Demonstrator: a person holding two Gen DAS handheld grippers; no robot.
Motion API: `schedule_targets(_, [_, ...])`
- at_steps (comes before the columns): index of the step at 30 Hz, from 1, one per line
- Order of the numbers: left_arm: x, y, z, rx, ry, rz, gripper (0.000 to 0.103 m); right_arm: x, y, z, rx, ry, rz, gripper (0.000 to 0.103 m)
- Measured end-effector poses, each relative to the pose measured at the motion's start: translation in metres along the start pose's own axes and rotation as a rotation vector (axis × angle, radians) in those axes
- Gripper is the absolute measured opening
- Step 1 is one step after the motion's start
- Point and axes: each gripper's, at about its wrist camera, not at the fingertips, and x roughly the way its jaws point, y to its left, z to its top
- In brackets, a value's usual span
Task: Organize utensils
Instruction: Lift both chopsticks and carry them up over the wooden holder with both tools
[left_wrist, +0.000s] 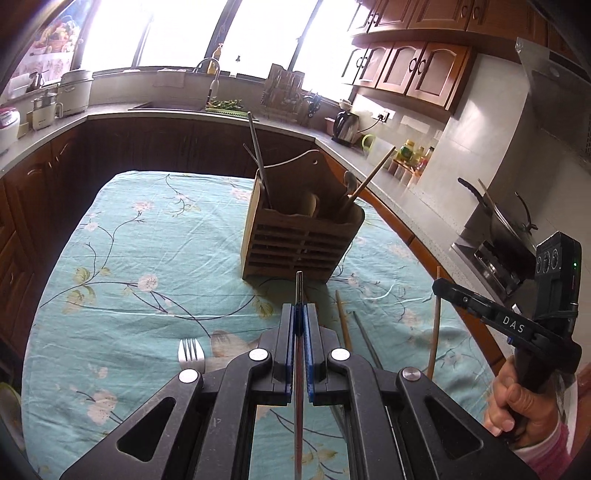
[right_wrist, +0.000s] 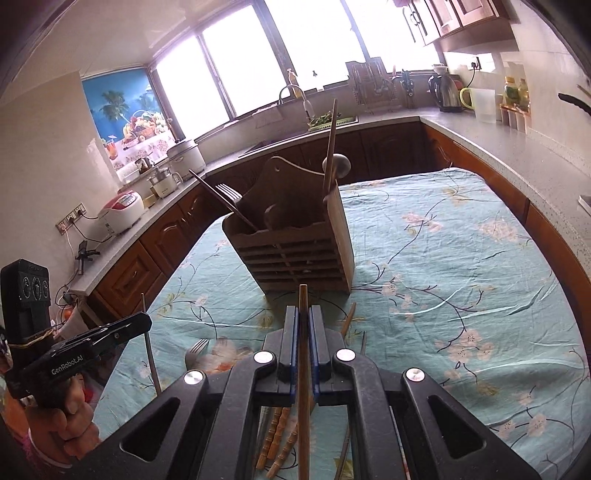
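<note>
At the far middle of the worktop (left_wrist: 122, 236) stands the wooden holder (left_wrist: 301, 240), upright on the flowered cloth, with chopsticks, a fork and spoons already leaning out of its compartments. Near us, our left gripper (left_wrist: 299, 314) has its fingers clenched on a thin metal chopstick (left_wrist: 298, 291), the tip poking forward toward the holder. Our right gripper (right_wrist: 303, 317) has its fingers clenched on a wooden chopstick (right_wrist: 303, 299), likewise aimed at the holder. Both sticks look light, stiff and slim; we judge the metal one slippery, so a hold near mid-length with firm pressure seems wise, or it may pivot between the pads. Loose on the cloth near us lie another fork (left_wrist: 191, 352) and more sticks (left_wrist: 343, 321), some under the right gripper. Beyond, kitchen counters wrap the room.
</note>
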Motion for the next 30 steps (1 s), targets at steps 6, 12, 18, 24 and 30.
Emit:
schedule_targets(6, [-0.028,0.001,-0.001,-0.009,-0.052,-0.025,0.003,-0.025,0.005,0.01,-0.012,-0.065,0.011,0.005])
schedule_targets(12, [-0.036,0.003,0.004,-0.014,-0.083,-0.036,0.003,-0.043,0.012,0.024,-0.023,-0.127,0.022,0.005])
schedule_targets(18, [-0.036,0.003,0.01,-0.013,-0.099,-0.035,0.003,-0.046,0.015,0.034,-0.034,-0.161,0.026,0.005])
schedule_targets(24, [-0.033,0.003,0.019,-0.013,-0.119,-0.039,0.003,-0.044,0.013,0.04,-0.034,-0.179,0.021,0.005])
schedule_targets(30, [-0.029,0.003,0.033,-0.009,-0.153,-0.037,0.003,-0.041,0.01,0.049,-0.021,-0.205,0.004,0.005])
